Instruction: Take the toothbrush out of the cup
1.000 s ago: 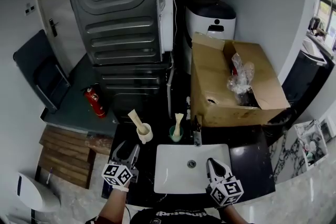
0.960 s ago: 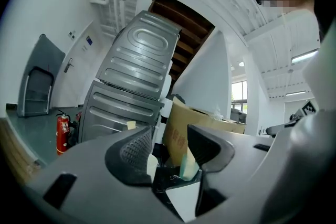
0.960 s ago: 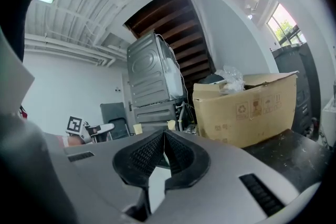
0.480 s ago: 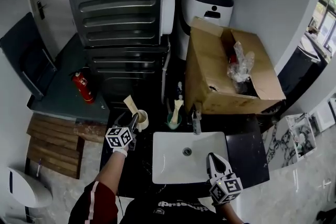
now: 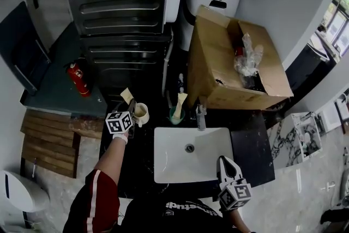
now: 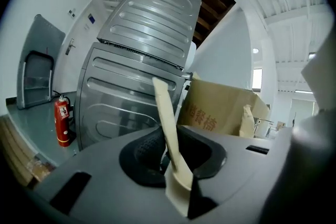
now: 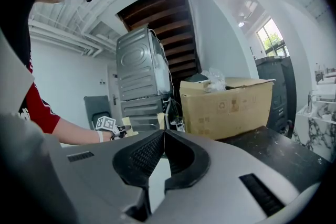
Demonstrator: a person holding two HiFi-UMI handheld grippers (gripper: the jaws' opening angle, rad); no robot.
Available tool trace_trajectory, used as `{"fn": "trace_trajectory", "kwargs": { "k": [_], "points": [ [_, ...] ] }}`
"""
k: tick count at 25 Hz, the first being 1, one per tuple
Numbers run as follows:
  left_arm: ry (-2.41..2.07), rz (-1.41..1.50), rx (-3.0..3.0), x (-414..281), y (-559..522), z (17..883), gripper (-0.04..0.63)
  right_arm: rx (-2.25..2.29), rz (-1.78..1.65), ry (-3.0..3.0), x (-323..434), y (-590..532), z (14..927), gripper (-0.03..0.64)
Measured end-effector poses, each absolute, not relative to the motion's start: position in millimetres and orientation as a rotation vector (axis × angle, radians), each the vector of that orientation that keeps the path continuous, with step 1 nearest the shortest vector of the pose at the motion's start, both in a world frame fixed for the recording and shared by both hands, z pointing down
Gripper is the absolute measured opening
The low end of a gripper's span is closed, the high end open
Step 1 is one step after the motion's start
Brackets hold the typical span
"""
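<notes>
A cream toothbrush (image 5: 127, 96) in its wrapper leans out of a cream cup (image 5: 141, 113) on the dark counter left of the sink. My left gripper (image 5: 133, 108) reaches in from the left at the cup's rim. In the left gripper view the toothbrush (image 6: 167, 118) stands slanted between the jaws of that gripper (image 6: 173, 157), which are closing and pinch its lower part; the cup is hidden beneath them. My right gripper (image 5: 224, 163) hovers shut and empty at the sink's front right corner, seen again in its own view (image 7: 164, 136).
A green cup (image 5: 175, 115) with a second brush stands beside the faucet (image 5: 200, 116), behind the white sink (image 5: 163, 163). An open cardboard box (image 5: 218, 73) sits behind right, a grey washer (image 5: 122, 3) behind left, a red fire extinguisher (image 5: 76, 78) on the floor.
My left gripper moved forward from the counter's front to the cream cup and its jaws narrowed around the toothbrush. The right gripper barely shifted.
</notes>
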State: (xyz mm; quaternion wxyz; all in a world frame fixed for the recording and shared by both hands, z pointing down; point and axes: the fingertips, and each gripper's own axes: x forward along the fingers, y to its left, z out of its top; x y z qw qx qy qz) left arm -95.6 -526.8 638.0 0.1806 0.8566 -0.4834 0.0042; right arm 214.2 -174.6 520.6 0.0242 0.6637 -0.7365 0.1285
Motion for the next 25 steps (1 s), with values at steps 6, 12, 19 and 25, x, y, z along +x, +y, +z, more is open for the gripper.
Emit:
{"fn": "trace_trajectory", "kwargs": {
  "k": [6, 12, 19, 25],
  "points": [
    [-1.351, -0.025, 2.469, -86, -520, 620, 0.04, 2.01, 0.407, -2.308, 203, -177, 522, 0.037],
    [-1.346, -0.129, 2.536, -82, -513, 570, 0.038, 1.981, 0.385, -2.339, 200, -180, 520, 0.037],
    [-1.271, -0.249, 2.67, -83, -465, 484, 0.038, 1.943, 0.358, -2.411, 197, -193, 511, 0.037],
    [-1.238, -0.249, 2.746, -97, -390, 456, 0.037, 1.882, 0.333, -2.485, 186, -207, 503, 0.037]
  ]
}}
